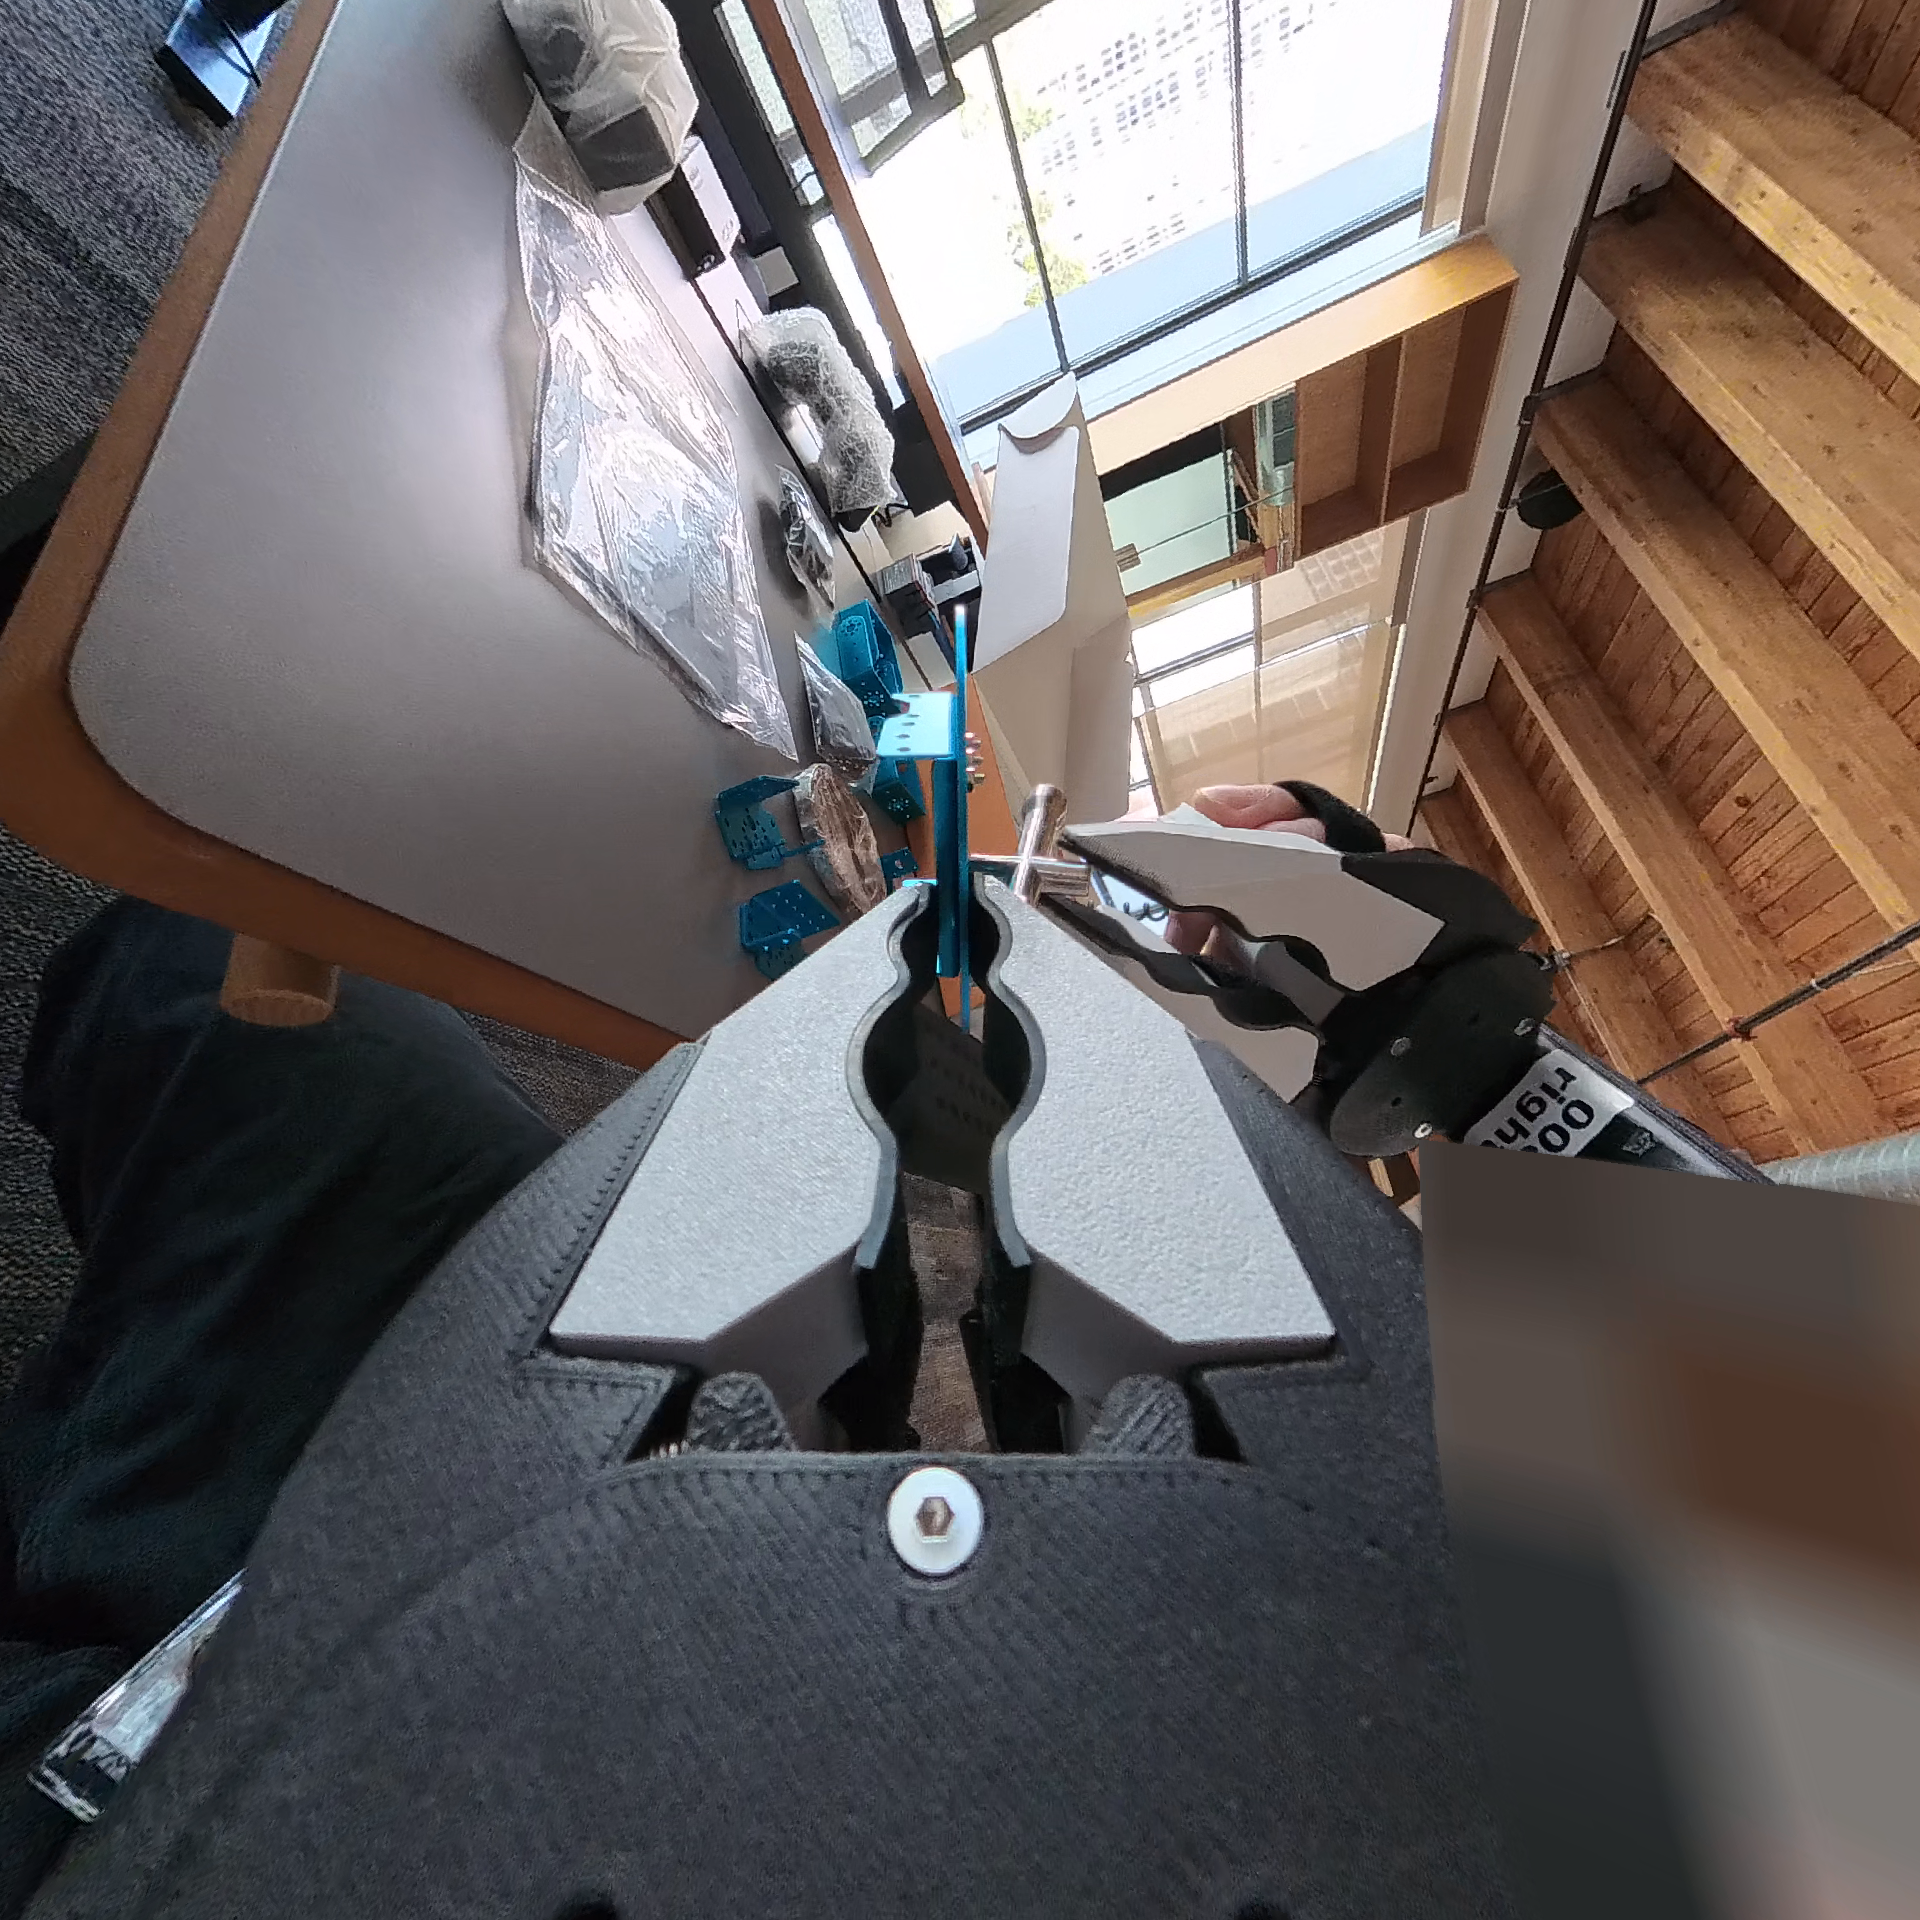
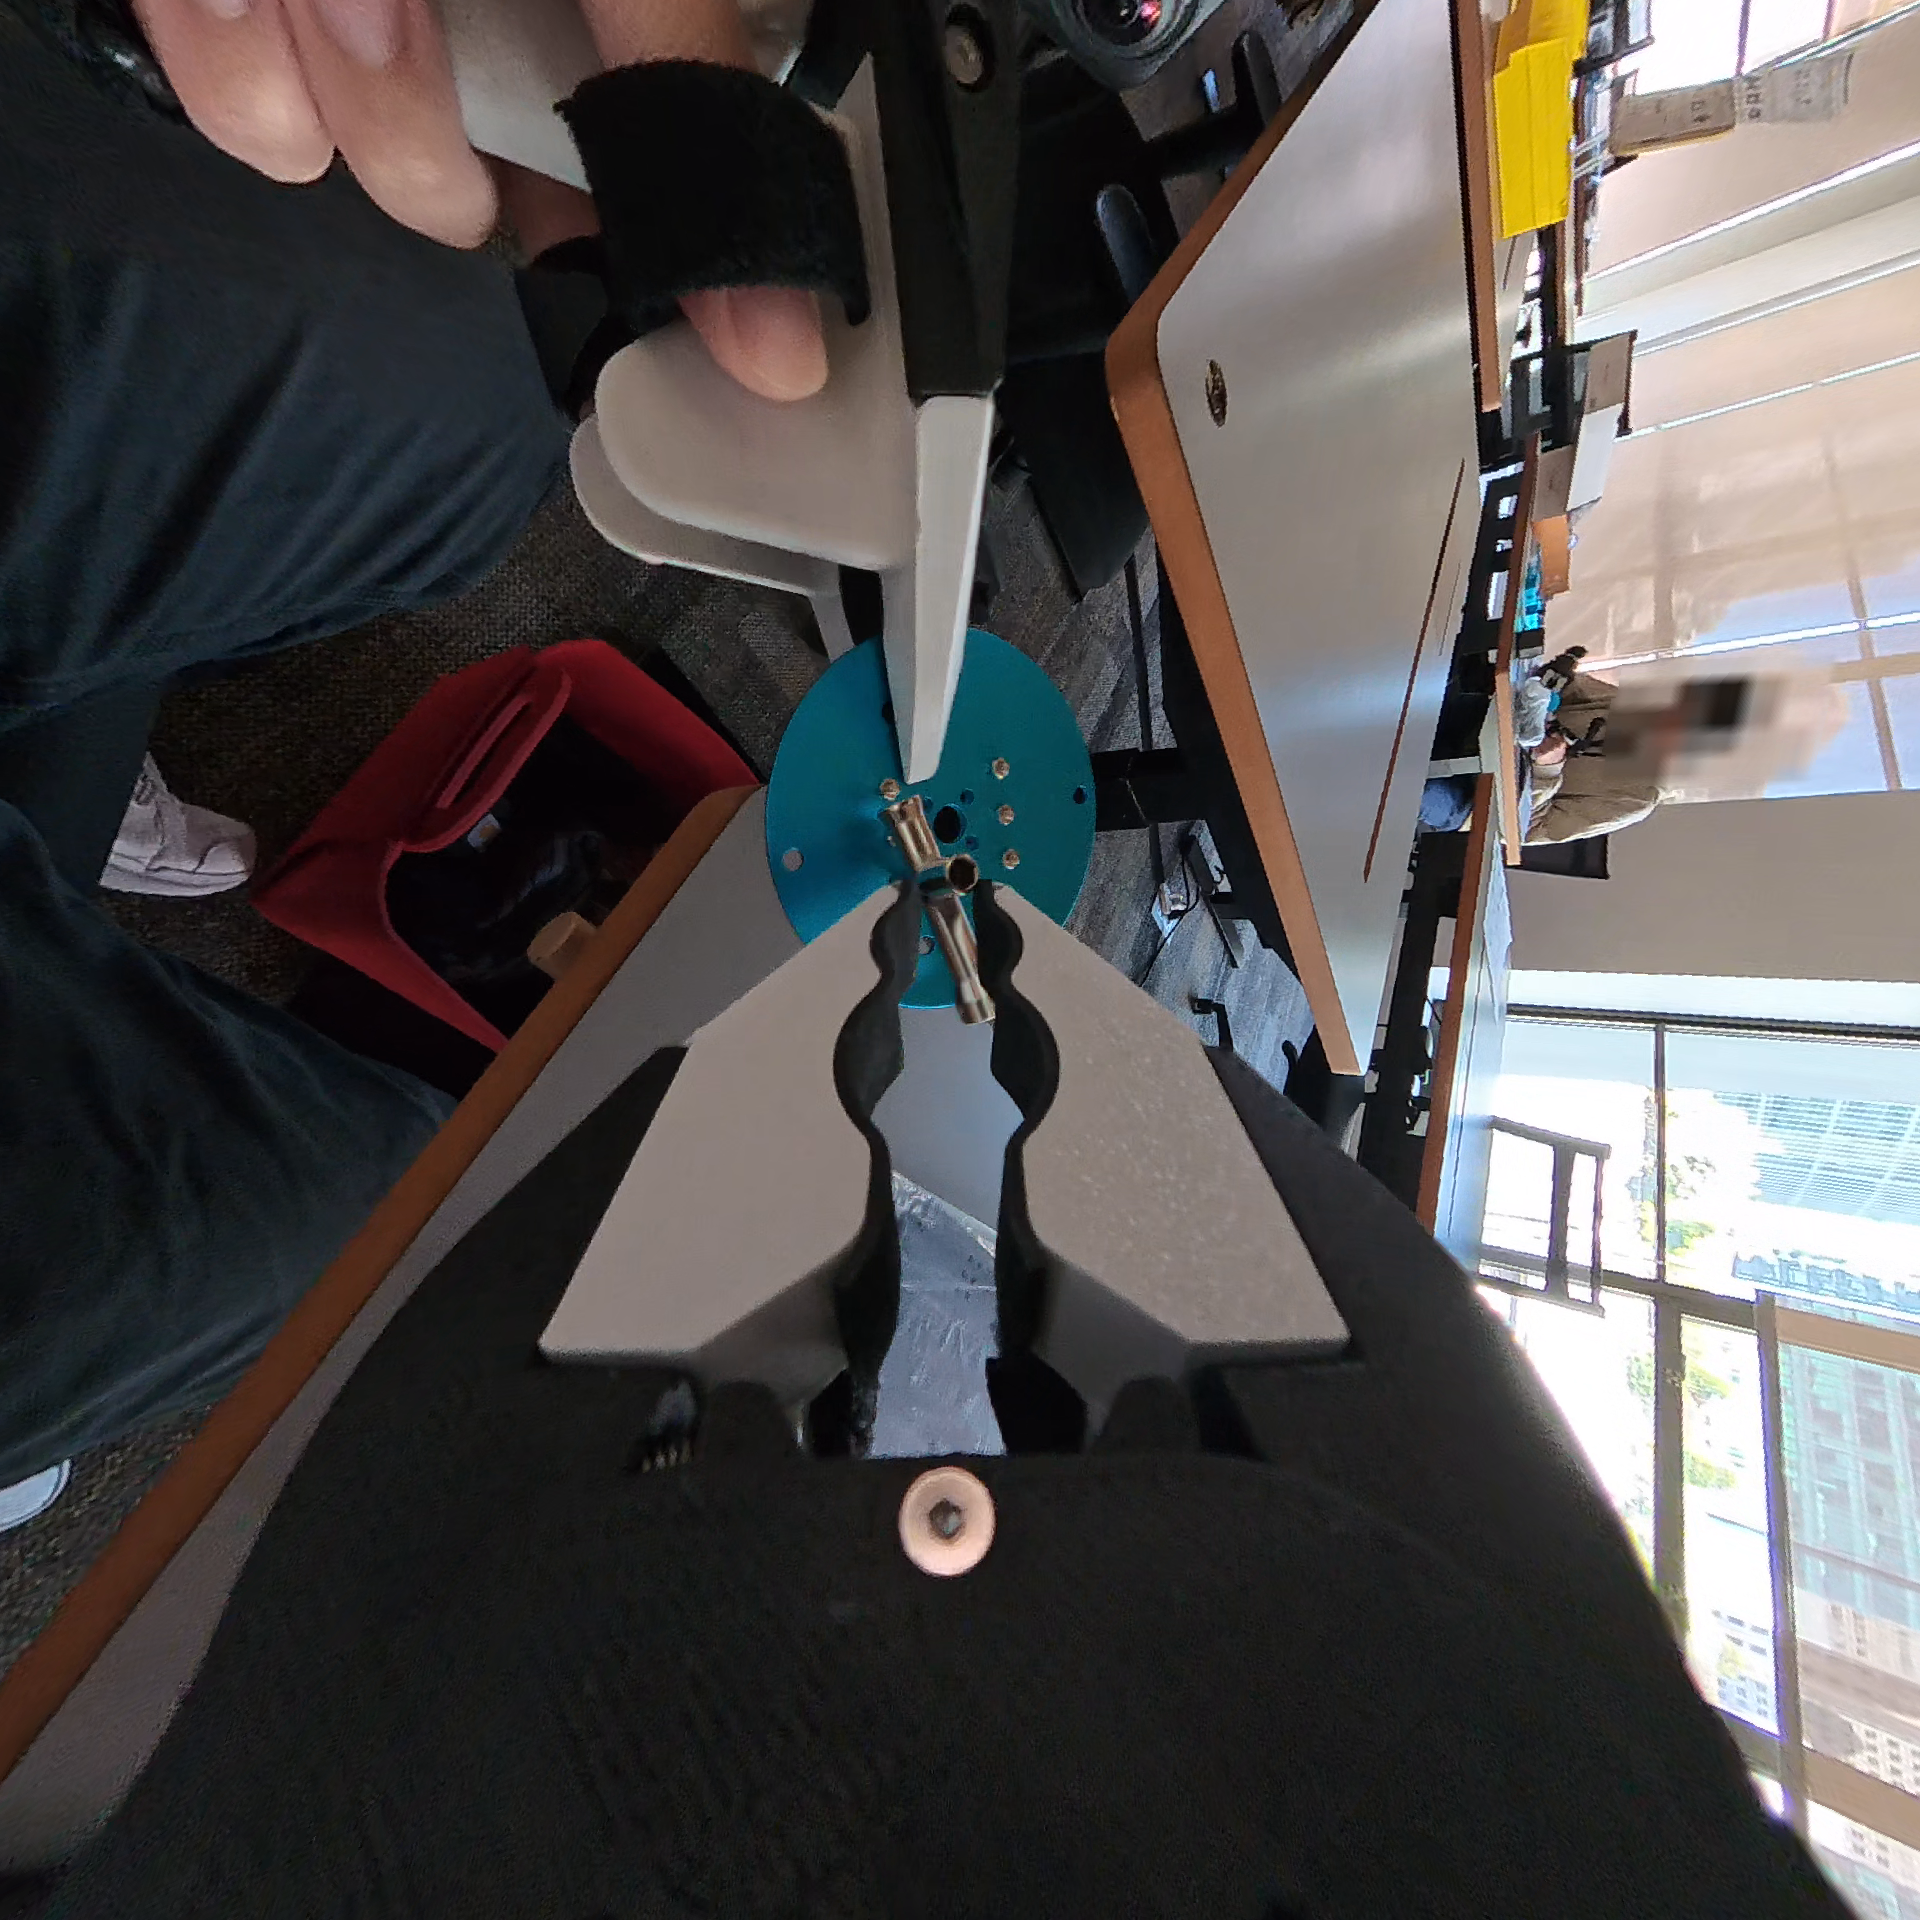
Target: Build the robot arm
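My left gripper [image 1: 951, 891] is shut on the edge of a blue round metal disc [image 1: 948, 831], which the left wrist view shows edge-on and upright, with a blue bracket [image 1: 914, 740] on its far side. The right wrist view shows the disc's face [image 2: 831, 821] with several brass nuts, and the left gripper [image 2: 920, 771] reaching down from above. My right gripper [image 2: 940, 896] is shut on a silver cross-shaped socket wrench [image 2: 954, 940]. One arm of the wrench reaches the disc face near its centre hole. The right gripper [image 1: 1062, 864] and the wrench [image 1: 1042, 831] also show in the left wrist view.
A grey table with a wooden rim [image 1: 364, 520] holds clear plastic bags [image 1: 634, 499], loose blue brackets [image 1: 753, 826] and an open white box [image 1: 1039, 540]. A red bag [image 2: 499, 831] stands on the carpet. A second table [image 2: 1340, 520] is farther off. The person's dark-clothed legs are close by. Only a small space, under 4 cm, lies between the two pairs of fingers.
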